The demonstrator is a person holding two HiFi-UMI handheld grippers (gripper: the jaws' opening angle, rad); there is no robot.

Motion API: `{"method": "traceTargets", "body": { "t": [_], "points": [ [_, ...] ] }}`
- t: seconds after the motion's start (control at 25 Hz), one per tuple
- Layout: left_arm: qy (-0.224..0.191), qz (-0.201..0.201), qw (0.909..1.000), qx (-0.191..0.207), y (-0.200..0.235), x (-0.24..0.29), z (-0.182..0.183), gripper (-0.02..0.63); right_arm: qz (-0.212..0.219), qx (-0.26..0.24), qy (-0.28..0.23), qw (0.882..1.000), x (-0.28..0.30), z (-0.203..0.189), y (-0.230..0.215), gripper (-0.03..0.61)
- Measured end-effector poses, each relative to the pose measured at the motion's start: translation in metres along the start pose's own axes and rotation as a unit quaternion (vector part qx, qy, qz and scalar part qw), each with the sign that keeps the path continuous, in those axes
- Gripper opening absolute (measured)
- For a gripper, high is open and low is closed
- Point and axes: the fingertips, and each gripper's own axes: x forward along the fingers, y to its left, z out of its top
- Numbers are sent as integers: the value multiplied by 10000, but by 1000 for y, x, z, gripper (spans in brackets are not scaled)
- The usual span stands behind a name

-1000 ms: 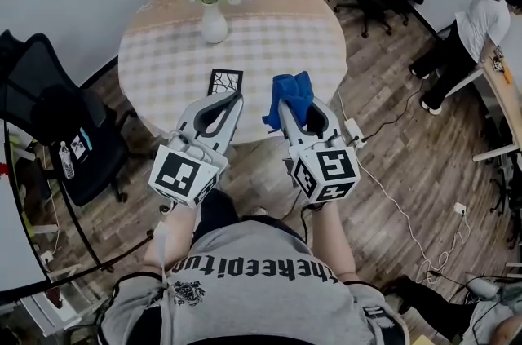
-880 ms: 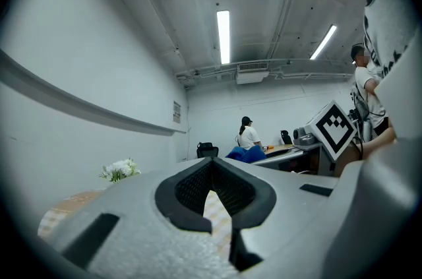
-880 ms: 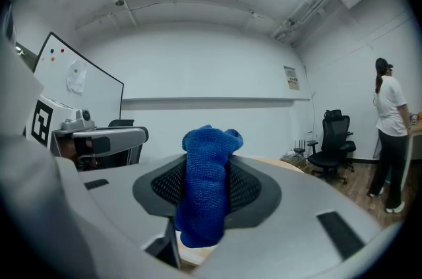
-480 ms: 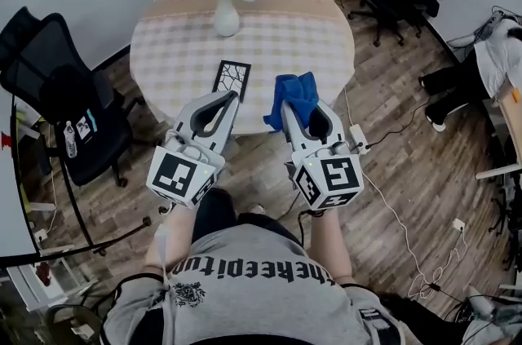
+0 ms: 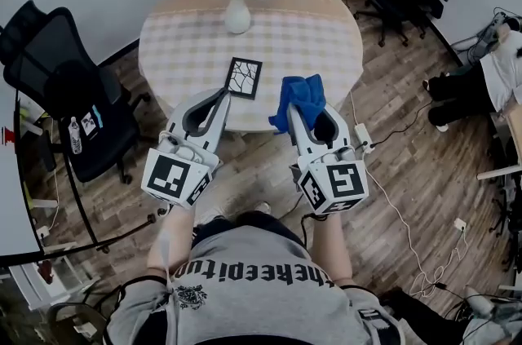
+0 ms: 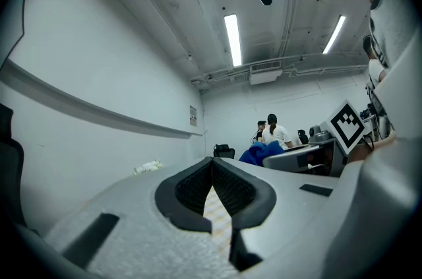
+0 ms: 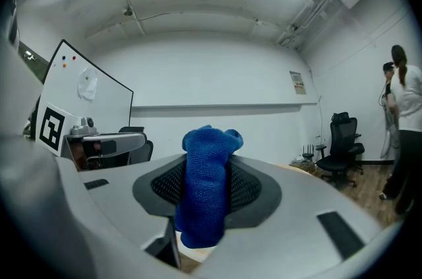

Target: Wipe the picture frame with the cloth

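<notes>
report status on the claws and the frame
Left claw shut, empty. Right claw shut on blue cloth. Picture frame flat near table edge, not yet touched. Nothing in the way.

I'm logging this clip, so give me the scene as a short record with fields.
left gripper: jaws together, nothing between them
right gripper: shut on the blue cloth
picture frame: flat on the table, near its front edge, left of the blue cloth
table: round, checked covering
vase: white flowers, far side of table
wiping: not yet begun
</notes>
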Motion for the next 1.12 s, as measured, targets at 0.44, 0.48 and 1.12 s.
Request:
{"method": "traceTargets", "body": {
  "t": [0.44, 0.48, 1.12],
  "points": [
    [-32, -80, 10000, -31, 21, -52, 10, 17, -244, -6, -110, 9996, -13, 5, 50, 152],
    [-47, -106, 9999, -42, 21, -57, 11, 15, -276, -12, -122, 9995, -15, 5, 55, 152],
    [-172, -389, 9991, -74, 16, -122, 24, 15, -710, -113, -289, 9970, -61, 4, 109, 152]
  ]
}}
